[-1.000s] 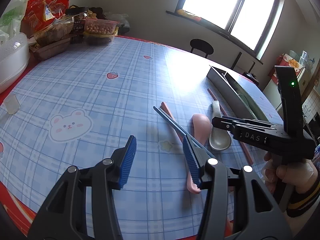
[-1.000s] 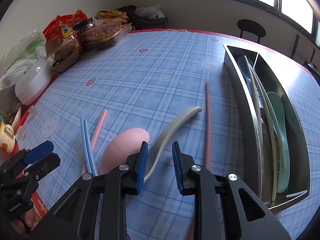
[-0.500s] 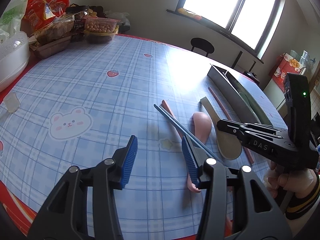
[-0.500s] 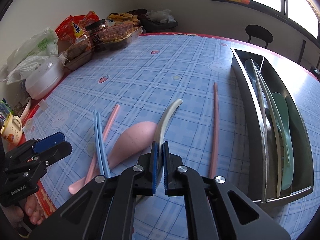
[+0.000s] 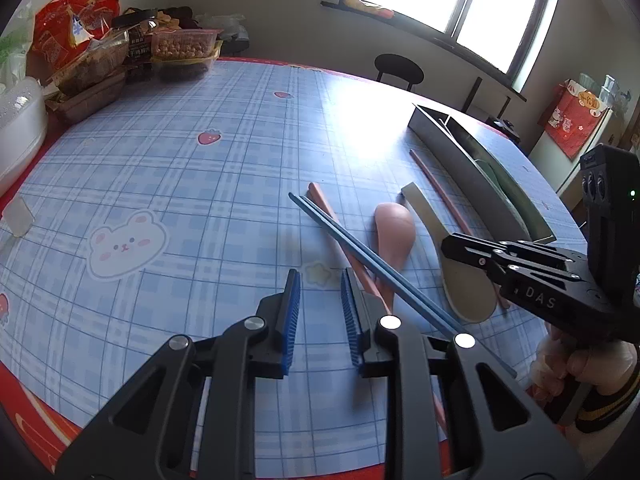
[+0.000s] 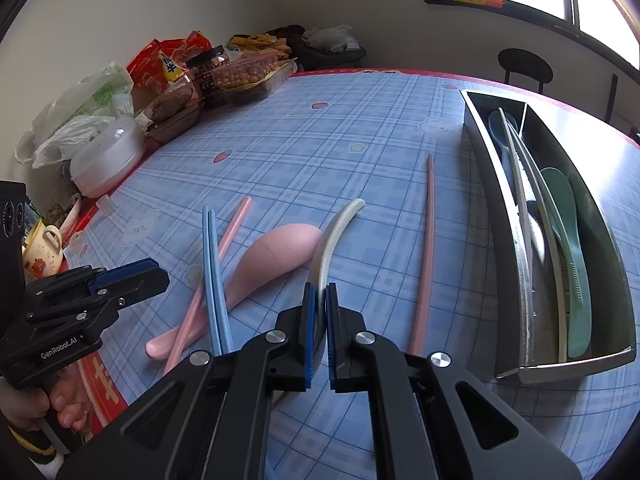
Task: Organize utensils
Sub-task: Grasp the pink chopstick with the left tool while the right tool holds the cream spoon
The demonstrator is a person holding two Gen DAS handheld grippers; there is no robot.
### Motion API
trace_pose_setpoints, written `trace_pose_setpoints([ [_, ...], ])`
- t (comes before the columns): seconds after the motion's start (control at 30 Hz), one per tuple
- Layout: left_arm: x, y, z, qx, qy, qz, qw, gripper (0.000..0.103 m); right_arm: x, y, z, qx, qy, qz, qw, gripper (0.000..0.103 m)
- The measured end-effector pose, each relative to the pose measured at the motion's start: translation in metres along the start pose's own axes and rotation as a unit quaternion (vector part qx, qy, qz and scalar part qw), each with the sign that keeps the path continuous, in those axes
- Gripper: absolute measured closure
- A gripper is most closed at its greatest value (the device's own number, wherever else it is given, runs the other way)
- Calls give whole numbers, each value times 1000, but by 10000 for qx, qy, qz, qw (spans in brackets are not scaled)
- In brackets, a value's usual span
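So compared with a second back, the left gripper (image 5: 318,312) is seen with its blue-padded jaws a good bit narrower, and they're closing right now with nothing between them, only bare tablecloth. The right gripper (image 6: 319,328), which was held open around the cream-coloured plastic rice spoon (image 6: 334,236) before, is now clamped tight on it, and the spoon has been tipped up off the table, handle pointing away.

The surface is a round table covered by a blue plaid tablecloth (image 5: 192,184) with bear and strawberry prints and a red rim. At the far left, a heap of snack bags and clear food boxes (image 5: 120,60) is piled against the wall. Going right, a pair of blue chopsticks (image 6: 214,280) is laid across a pink chopstick (image 6: 224,256) and just beside a pink plastic rice spoon (image 6: 276,256). A second pink chopstick (image 6: 426,248) lies alone, near a long metal divided tray (image 6: 496,240), where green spoons and pale utensils are already lodged. A bright window and a black stool are seen behind.

Both grippers are pointed steeply down at the table. Each is held by a gloved hand (image 5: 580,364) with a striped cuff.
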State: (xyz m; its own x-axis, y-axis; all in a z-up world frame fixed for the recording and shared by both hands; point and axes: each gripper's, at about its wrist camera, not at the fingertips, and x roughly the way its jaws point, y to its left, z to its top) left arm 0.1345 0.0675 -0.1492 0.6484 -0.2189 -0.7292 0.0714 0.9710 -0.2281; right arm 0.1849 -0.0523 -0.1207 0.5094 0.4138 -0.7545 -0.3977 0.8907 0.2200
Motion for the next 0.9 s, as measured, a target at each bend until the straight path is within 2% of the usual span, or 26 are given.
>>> trace_pose_setpoints([
  [0.13,1,-13,-1,158,168,-38,9997,79,1,5,0,-132,-4,63,9999,97],
  [0.33,12,-24,5,71,441,-222,9988,80,0,1,0,-29,2,274,9996,97],
  [0.5,21,-33,0,160,605,-14,9980,79,-1,2,-1,-78,-32,318,9995,97],
  [0.9,30,-33,9,305,631,330,9970,78,-4,-2,-2,-22,-75,449,9990,97],
])
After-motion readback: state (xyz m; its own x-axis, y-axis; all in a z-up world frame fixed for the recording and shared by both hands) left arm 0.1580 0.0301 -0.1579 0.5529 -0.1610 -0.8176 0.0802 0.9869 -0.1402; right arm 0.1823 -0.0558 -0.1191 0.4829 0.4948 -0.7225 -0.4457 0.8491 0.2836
